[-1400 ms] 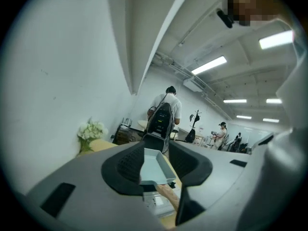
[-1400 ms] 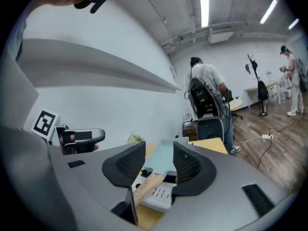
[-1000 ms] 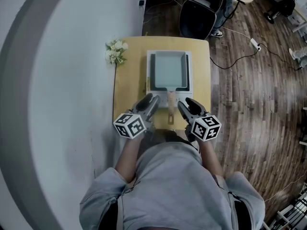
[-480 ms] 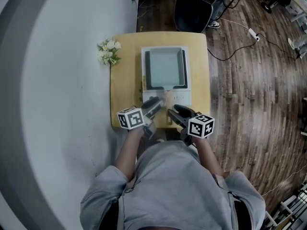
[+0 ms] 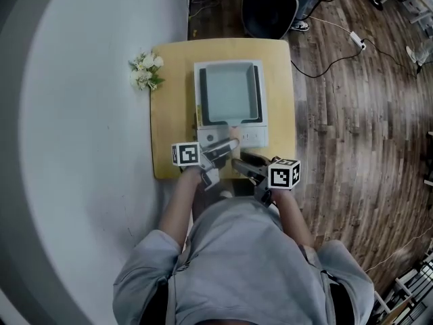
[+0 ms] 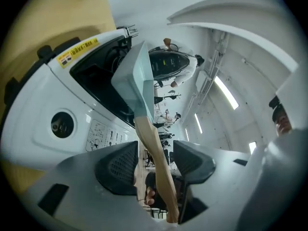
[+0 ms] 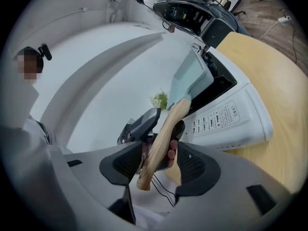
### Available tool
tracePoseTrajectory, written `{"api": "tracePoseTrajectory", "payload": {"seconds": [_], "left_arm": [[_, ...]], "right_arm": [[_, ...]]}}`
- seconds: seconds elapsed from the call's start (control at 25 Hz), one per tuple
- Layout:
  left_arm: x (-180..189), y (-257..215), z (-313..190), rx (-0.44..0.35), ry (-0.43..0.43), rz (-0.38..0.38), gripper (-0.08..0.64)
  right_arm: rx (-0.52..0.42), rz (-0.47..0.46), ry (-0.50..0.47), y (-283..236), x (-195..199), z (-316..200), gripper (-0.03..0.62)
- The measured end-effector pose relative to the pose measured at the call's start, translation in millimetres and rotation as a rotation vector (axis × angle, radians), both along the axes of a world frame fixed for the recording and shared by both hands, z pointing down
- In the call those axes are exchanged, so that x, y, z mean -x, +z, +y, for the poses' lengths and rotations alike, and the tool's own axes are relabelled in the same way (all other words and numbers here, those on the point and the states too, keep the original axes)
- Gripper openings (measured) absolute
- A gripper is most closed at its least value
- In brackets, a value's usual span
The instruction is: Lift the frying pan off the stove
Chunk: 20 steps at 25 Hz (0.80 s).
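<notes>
Two claws on your feeds, operator: how does the left one stand?

Desk, my left claw point(image 6: 156, 160) is spread fairly wide. Its pads sit either side of the wooden handle point(image 6: 143, 129), and I see a gap on both sides, so nothing is clamped. The handle's butt end drops behind the claw's own body and I lose it there.

And the right?

My right claw point(image 7: 159, 160) is apart too, astride the butt end of that same handle. The wood lies close to the pad on that claw's left, and I can't tell whether it touches. On the claw's right side there is clear space. Through it I see fingers point(image 7: 172, 153) of the hand holding the other claw, just beyond.

Where is the frying pan?

Straight ahead of both claws. The frying pan point(image 5: 230, 92) is square and pale blue-green, set in the dark top of the white stove point(image 5: 254, 136) on the yellow table point(image 5: 172, 114). Its handle reaches back between my tips. The stove's rim hides the pan's base in every view, so I can't say whether it rests flat.

Anything else hard to read?

From the head view the two sets of tips crowd together over the handle, so the gaps show only on the claw cameras. The print on the stove's panel, just ahead of the right claw, is too small to read. Flowers point(image 5: 144, 71) lie well ahead of the left claw and off to its left. Behind both claws, the person's shoulders cover the table's near edge.
</notes>
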State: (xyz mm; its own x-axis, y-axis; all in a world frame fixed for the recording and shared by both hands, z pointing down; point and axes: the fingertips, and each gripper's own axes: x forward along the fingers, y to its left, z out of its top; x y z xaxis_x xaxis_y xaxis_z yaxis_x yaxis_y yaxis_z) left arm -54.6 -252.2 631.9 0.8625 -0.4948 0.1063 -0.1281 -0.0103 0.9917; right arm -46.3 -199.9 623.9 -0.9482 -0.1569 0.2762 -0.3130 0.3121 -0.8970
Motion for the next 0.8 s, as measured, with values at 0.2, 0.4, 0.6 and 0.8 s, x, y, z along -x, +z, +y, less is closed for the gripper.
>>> {"api": "tracePoseTrajectory", "payload": {"seconds": [0.2,0.4,0.6,0.8], "left_arm": [[-8.3,5.2,-8.0,-0.03,0.076,-0.004,0.209],[-17.6,7.5,-16.6,-0.019,0.113,0.021,0.209],[-23.0,8.0,-17.0,-0.022,0.146,0.014,0.166],[-23.8,9.0,-15.7,-0.012,0.163,0.008,0.156]], "right_arm": [[0.032,-0.034,-0.076,2.5,10.0,10.4,0.199],[0.063,-0.061,-0.112,2.6,20.3,14.4,0.198],[0.092,-0.077,-0.113,4.4,19.9,15.8,0.154],[0.107,-0.086,-0.1,4.9,19.5,16.2,0.144]]}}
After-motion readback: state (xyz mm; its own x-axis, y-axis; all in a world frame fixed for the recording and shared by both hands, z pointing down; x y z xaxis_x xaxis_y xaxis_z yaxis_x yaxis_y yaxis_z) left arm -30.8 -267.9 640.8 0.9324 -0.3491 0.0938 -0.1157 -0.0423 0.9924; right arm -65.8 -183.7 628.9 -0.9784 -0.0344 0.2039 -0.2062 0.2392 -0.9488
